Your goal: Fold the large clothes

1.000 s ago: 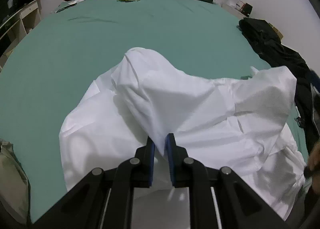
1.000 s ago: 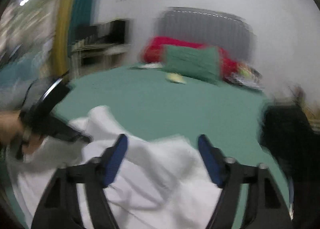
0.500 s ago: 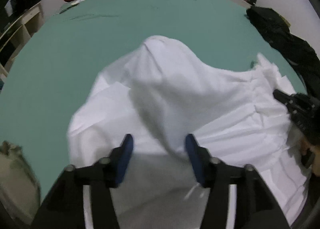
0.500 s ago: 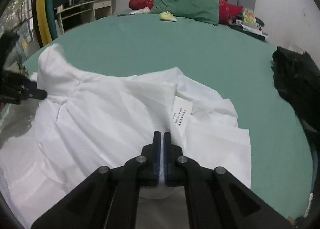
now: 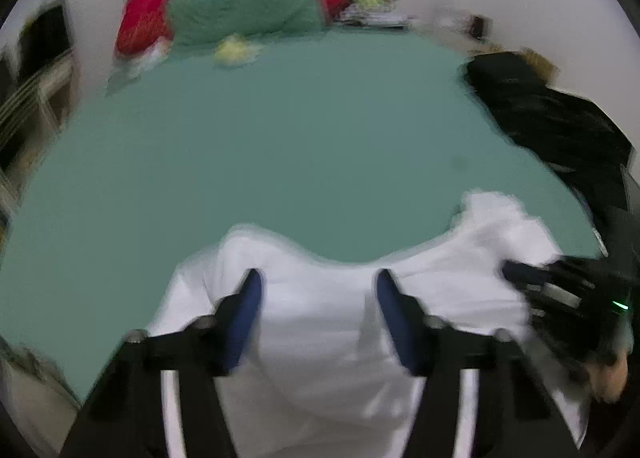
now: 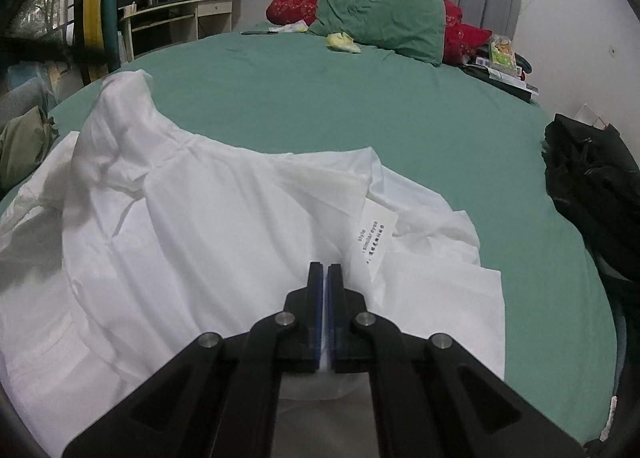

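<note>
White shirt (image 6: 192,226) on green bed (image 6: 400,110): pinched by right gripper (image 6: 325,270); left gripper (image 5: 318,286) closing, unclenched, above cloth.

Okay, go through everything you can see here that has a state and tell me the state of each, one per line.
white garment: crumpled on the bed, unfolded, care label showing
left gripper: jaws apart and closing, garment beneath them, not gripped
right gripper: shut on a fold of the white garment
black clothing: heaped at the bed's edge
green pillow: rumpled, lying against the red pillow
</note>
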`<control>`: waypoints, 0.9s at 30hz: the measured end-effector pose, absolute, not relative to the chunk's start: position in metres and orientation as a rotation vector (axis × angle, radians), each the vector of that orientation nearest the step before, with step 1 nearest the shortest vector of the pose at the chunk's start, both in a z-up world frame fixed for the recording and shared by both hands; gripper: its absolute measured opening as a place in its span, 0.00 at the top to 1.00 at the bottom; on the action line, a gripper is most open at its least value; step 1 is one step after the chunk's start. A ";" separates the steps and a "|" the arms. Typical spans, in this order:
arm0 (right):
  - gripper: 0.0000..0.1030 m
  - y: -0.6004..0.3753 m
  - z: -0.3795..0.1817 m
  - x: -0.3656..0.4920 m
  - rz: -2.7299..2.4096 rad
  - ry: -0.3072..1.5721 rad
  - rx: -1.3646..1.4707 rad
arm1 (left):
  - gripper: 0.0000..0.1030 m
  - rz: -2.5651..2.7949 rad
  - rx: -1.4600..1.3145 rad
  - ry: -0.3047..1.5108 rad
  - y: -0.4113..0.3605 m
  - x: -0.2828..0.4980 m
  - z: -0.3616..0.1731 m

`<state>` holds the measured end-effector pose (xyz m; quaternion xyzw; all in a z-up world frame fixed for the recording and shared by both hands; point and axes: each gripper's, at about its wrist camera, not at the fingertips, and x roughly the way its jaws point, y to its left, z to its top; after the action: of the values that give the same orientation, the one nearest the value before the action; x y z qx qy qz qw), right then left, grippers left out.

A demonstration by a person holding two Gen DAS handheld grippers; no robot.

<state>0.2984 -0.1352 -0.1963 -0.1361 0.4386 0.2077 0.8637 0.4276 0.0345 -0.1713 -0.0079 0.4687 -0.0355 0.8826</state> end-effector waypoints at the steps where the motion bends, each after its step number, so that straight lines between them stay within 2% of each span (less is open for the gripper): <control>1: 0.99 -0.136 -0.197 0.299 0.436 0.921 -0.283 | 0.58 -0.046 -0.050 1.001 0.046 0.431 -0.189; 3: 0.98 -0.135 -0.198 0.301 0.437 0.927 -0.281 | 0.66 -0.048 -0.086 1.018 0.057 0.433 -0.206; 4: 0.98 -0.135 -0.199 0.303 0.437 0.929 -0.282 | 0.74 -0.053 -0.088 1.032 0.062 0.434 -0.216; 5: 0.98 -0.135 -0.200 0.304 0.436 0.931 -0.285 | 0.76 -0.059 -0.080 1.040 0.063 0.435 -0.222; 10: 0.98 -0.133 -0.202 0.308 0.432 0.938 -0.302 | 0.76 -0.054 0.026 0.987 0.057 0.438 -0.232; 13: 0.98 -0.136 -0.203 0.313 0.443 0.945 -0.283 | 0.76 -0.062 -0.010 1.010 0.056 0.445 -0.228; 15: 0.98 -0.140 -0.202 0.317 0.461 0.948 -0.249 | 0.61 -0.108 -0.059 1.032 0.058 0.439 -0.218; 16: 0.96 -0.143 -0.201 0.319 0.470 0.950 -0.230 | 0.47 -0.135 -0.078 1.019 0.057 0.437 -0.209; 17: 0.93 -0.145 -0.199 0.319 0.470 0.948 -0.224 | 0.39 -0.140 -0.076 0.996 0.057 0.428 -0.202; 18: 0.78 -0.147 -0.194 0.318 0.459 0.932 -0.221 | 0.38 -0.145 -0.062 0.973 0.056 0.420 -0.191; 19: 0.48 -0.149 -0.187 0.316 0.448 0.915 -0.221 | 0.35 -0.146 -0.047 0.959 0.058 0.410 -0.181; 21: 0.20 -0.153 -0.172 0.310 0.443 0.875 -0.210 | 0.31 -0.129 -0.043 0.949 0.062 0.395 -0.168; 27: 0.19 -0.174 -0.128 0.276 0.406 0.846 -0.200 | 0.26 -0.052 -0.110 0.943 0.100 0.325 -0.146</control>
<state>0.2757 -0.1736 -0.1279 -0.0961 0.4070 0.1953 0.8871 0.3254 0.1005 -0.1464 -0.0530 0.4539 -0.0251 0.8891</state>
